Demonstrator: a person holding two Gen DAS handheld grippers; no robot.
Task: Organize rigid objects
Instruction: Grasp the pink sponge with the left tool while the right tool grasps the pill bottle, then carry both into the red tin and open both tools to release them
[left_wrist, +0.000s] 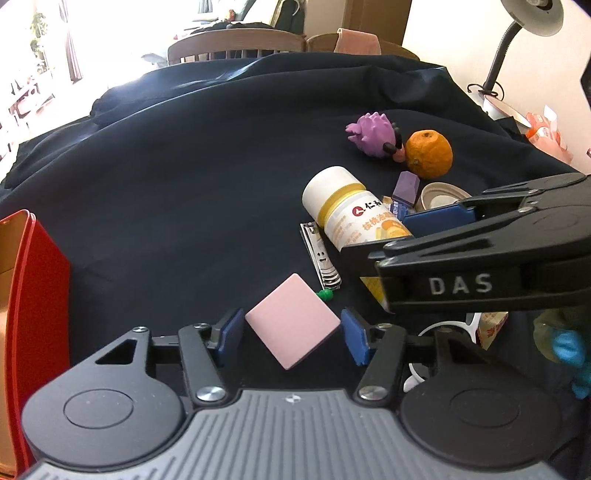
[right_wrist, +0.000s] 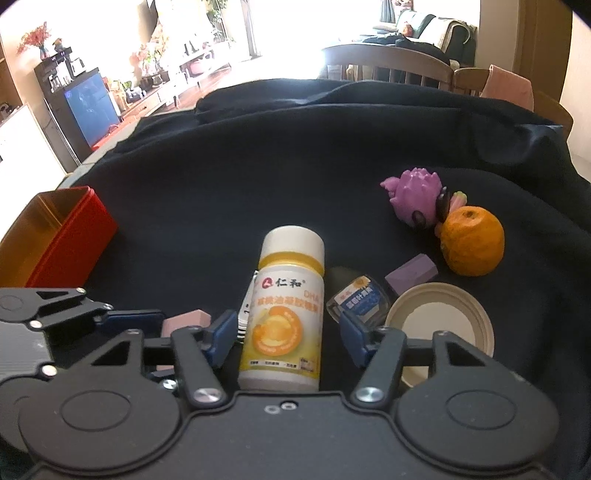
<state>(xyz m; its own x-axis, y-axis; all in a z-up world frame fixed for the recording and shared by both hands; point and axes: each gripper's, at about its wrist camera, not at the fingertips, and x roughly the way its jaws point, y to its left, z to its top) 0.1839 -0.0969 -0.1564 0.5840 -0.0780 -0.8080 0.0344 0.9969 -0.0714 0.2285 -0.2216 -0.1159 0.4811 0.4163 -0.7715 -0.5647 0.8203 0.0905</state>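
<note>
Little seems done: the red box (right_wrist: 70, 236) shows nothing inside, while bottle (right_wrist: 286, 314), orange (right_wrist: 472, 242), purple toy (right_wrist: 415, 197) and lid (right_wrist: 439, 317) lie on the worktop (right_wrist: 258, 184). Left tongs (left_wrist: 291, 334) gape around a pink block (left_wrist: 291, 319); right tongs (right_wrist: 288, 338) gape astride the bottle.

You had one bottle (right_wrist: 286, 314), one orange (right_wrist: 472, 242), one purple toy (right_wrist: 415, 197), one purple block (right_wrist: 412, 275), one pink block (left_wrist: 292, 320), one nail clipper (left_wrist: 321, 256), one green pushpin (left_wrist: 325, 294), one round lid (right_wrist: 441, 319), one small packet (right_wrist: 360, 301) and one red box (right_wrist: 61, 236). Two grippers (left_wrist: 291, 334) (right_wrist: 288, 338) were there, one per hand.
</note>
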